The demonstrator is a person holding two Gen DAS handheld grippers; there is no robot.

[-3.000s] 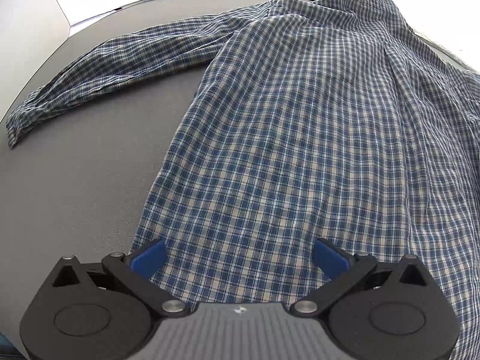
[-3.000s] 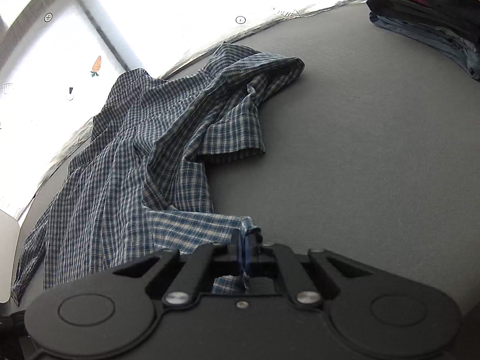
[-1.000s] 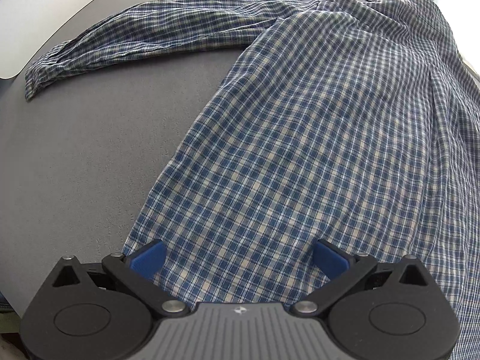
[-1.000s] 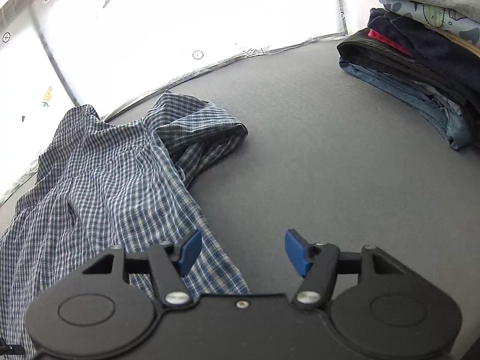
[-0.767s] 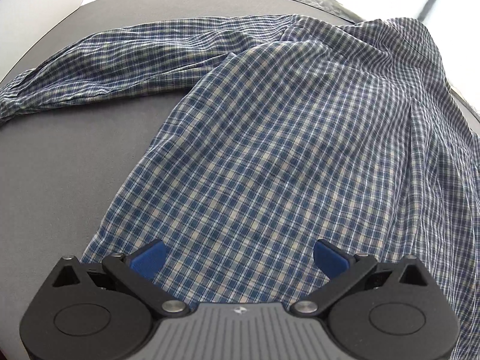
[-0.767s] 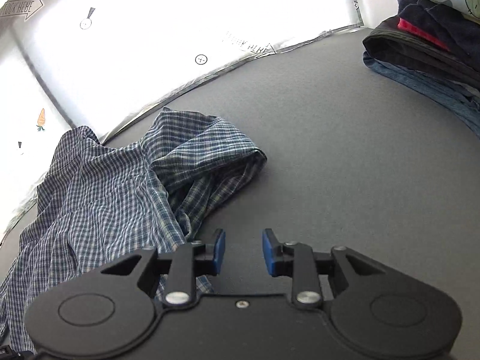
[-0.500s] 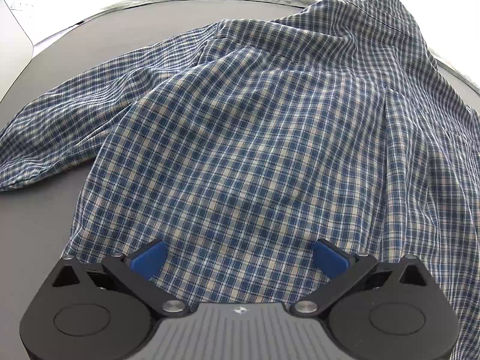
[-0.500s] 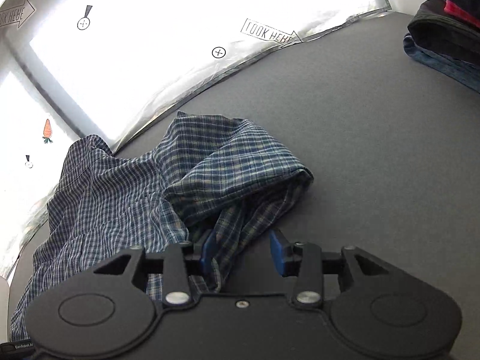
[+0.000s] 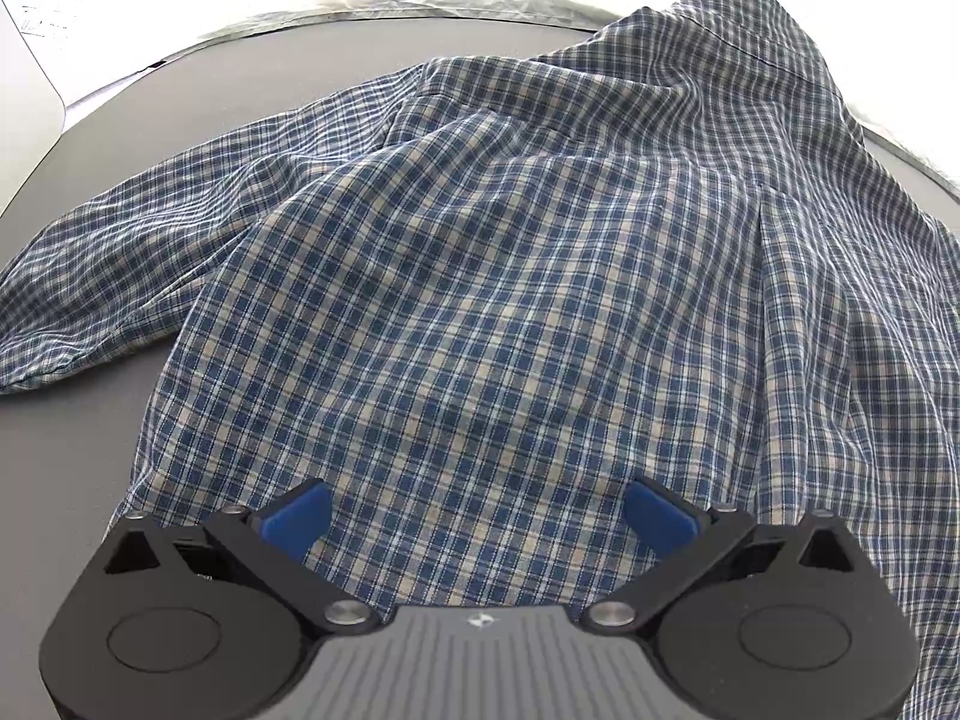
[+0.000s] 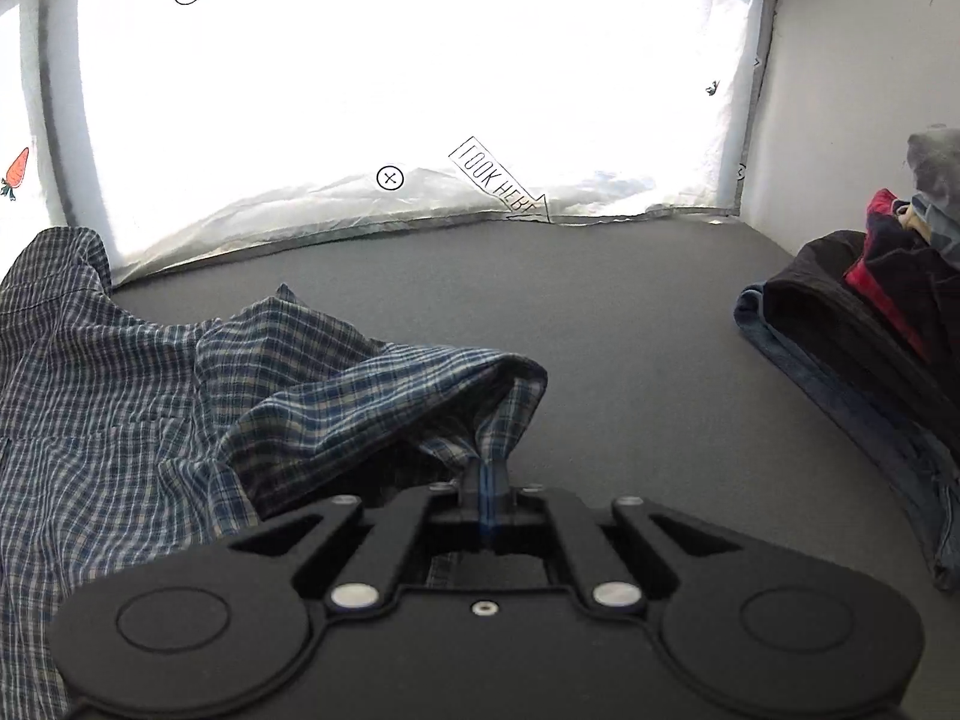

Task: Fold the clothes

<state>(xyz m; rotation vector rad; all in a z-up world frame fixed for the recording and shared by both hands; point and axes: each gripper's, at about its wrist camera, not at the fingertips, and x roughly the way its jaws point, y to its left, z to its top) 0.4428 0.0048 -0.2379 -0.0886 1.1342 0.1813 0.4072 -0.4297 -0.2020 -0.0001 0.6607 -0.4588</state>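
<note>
The plaid shirt (image 9: pixel 510 300) is lying spread across the grey table (image 10: pixel 630 324), its back panel facing up and one sleeve (image 9: pixel 120 252) trailing off to the left side of the left wrist view. The left hand-held gripper (image 9: pixel 477 510) is hovering over the shirt's near hem with its blue pads (image 9: pixel 297 516) standing wide apart, gripping nothing (the cloth is simply lying beneath them). The right hand-held gripper (image 10: pixel 487 498) is clenched tight on a pinch of the shirt's bunched sleeve or edge (image 10: pixel 420 396); which of the two I cannot tell, since the fabric is gathering into a peak where it is entering the jaws.

Off to the right, a stack of folded clothes (image 10: pixel 852 324) is sitting on the table, well apart from the shirt, with dark, red and denim-blue layers showing. No containers are showing.

Behind the table, a bright white backdrop (image 10: pixel 420 72) is glowing, bearing an arrow label (image 10: pixel 498 180) reading "LOOK HERE", crossed circle marks (image 10: pixel 390 178) and a small carrot sticker (image 10: pixel 15 171).
</note>
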